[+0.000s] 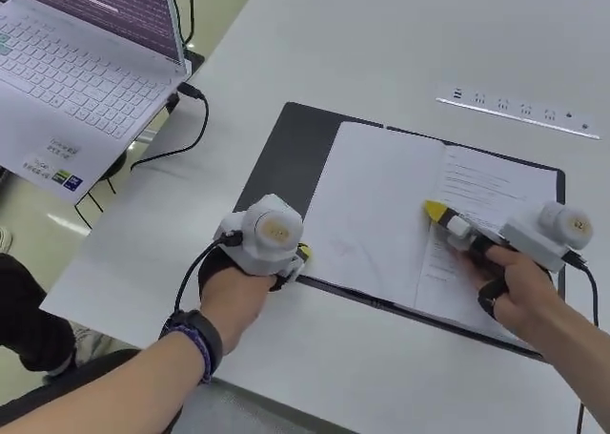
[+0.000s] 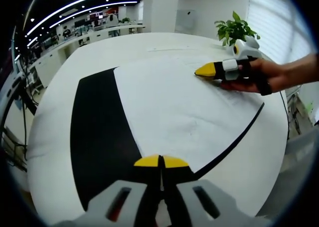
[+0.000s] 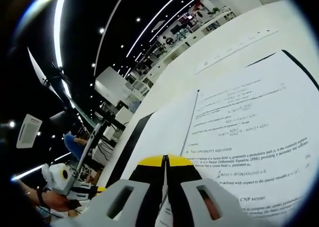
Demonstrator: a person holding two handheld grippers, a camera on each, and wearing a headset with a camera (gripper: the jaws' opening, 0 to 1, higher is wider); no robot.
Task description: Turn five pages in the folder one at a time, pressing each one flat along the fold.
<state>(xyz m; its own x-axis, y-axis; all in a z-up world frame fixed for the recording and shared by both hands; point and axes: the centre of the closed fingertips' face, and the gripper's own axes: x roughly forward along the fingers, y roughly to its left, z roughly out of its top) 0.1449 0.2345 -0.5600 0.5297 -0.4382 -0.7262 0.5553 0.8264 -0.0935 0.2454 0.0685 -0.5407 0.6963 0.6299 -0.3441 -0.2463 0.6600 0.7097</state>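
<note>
Pressing flat, draw your closed right gripper [image 1: 437, 211] down the fold [image 1: 440, 172], centre-right; pin the folder [image 1: 286, 157] lower-left with your closed left gripper [image 1: 301, 254].

Your folder [image 1: 284, 157] lies open and flat on the white table [image 1: 381, 43], with its black cover showing as a wide strip on your left and a thin edge along the near side. The left page [image 1: 367, 210] is blank white and lies smooth. The right page [image 1: 491, 181] carries printed lines of text and equations. The fold [image 1: 440, 167] runs between them, slightly slanted.
</note>
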